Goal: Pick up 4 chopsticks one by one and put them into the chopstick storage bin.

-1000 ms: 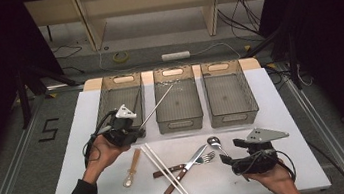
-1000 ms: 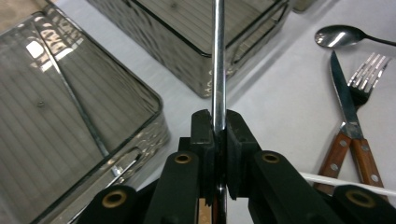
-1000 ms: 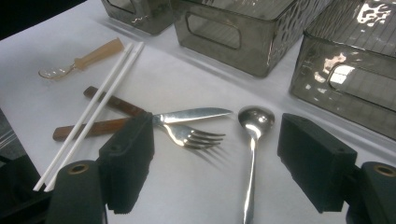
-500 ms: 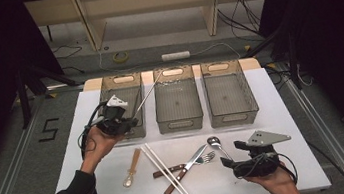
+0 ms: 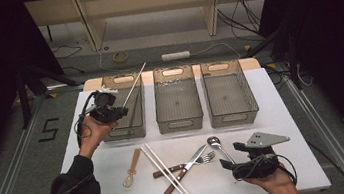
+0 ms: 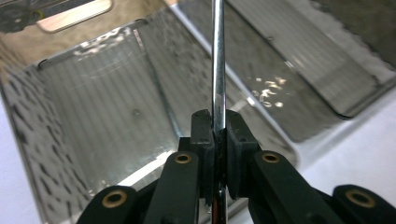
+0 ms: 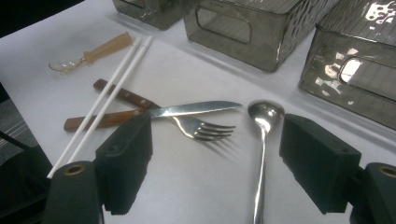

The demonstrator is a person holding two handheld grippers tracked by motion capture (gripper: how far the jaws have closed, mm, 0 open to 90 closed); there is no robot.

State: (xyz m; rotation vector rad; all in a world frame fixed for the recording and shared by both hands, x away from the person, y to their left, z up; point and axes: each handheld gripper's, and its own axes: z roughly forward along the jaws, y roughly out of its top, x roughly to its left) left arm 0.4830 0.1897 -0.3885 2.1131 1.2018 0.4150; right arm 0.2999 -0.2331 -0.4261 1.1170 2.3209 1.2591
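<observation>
Left gripper [image 5: 120, 109] pinches a metal rod [image 5: 134, 85] over the left bin [image 5: 114, 133]; rod's long axis runs diagonally, free end up and toward bin's far right corner. Left gripper view: pads clamp rod [image 6: 218, 60] tight. Right gripper [image 7: 215, 158], well right of bin, jaws spread wide, nothing held; spoon [image 7: 262, 140] lies between them on the table [image 5: 283, 112].

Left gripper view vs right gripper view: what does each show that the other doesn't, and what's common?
Left gripper view: the left hand-held gripper, shut on a metal chopstick, held over the leftmost bin.

Right gripper view: the right hand-held gripper, jaws open, above the table, with a metal spoon, fork, knife, two white chopsticks and a small wooden-handled spoon.

Both: the grey translucent bins and the white tabletop.
</observation>
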